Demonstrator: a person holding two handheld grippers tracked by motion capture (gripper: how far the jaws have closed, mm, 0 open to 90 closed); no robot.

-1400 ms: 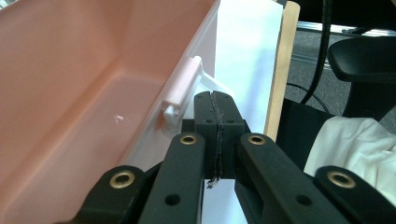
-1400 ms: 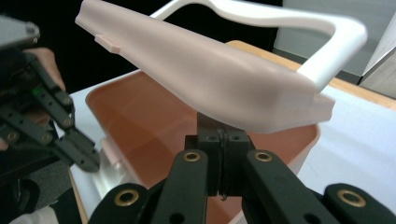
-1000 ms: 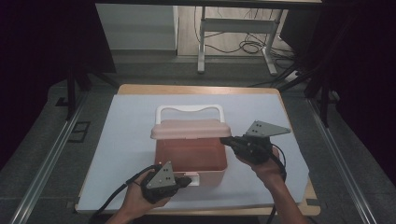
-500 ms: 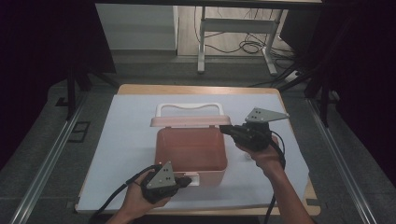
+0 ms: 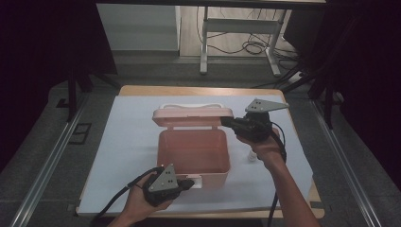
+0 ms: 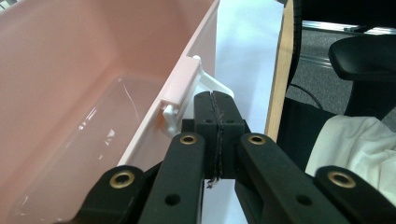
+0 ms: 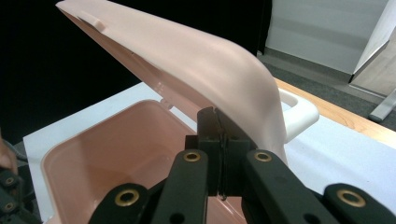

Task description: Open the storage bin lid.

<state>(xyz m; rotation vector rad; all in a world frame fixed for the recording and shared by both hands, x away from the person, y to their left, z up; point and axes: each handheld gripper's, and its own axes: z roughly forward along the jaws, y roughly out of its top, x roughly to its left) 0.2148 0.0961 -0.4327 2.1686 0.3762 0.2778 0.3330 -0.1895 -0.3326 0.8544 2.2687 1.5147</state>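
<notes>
Lid (image 5: 193, 117) is up now — a second ago it lay flat on the pink box (image 5: 193, 153); right gripper (image 5: 226, 121) rose with it, left gripper (image 5: 195, 182) hasn't shifted. Right jaws are pressed together with the tips under the lid's right edge, pushing rather than pinching, as far as I can tell. Left jaws are also pressed together, holding nothing, parked against the box's front wall beside the white latch (image 6: 180, 100). Box sits mid-mat, interior looks bare. Opening looks roughly two-thirds done — lid is tilted, not yet swung fully back. Box stands on a white mat (image 5: 127, 142) over a wooden table (image 5: 189, 91); beyond it grey floor, a desk frame (image 5: 236, 28) with cables, dark surroundings.
</notes>
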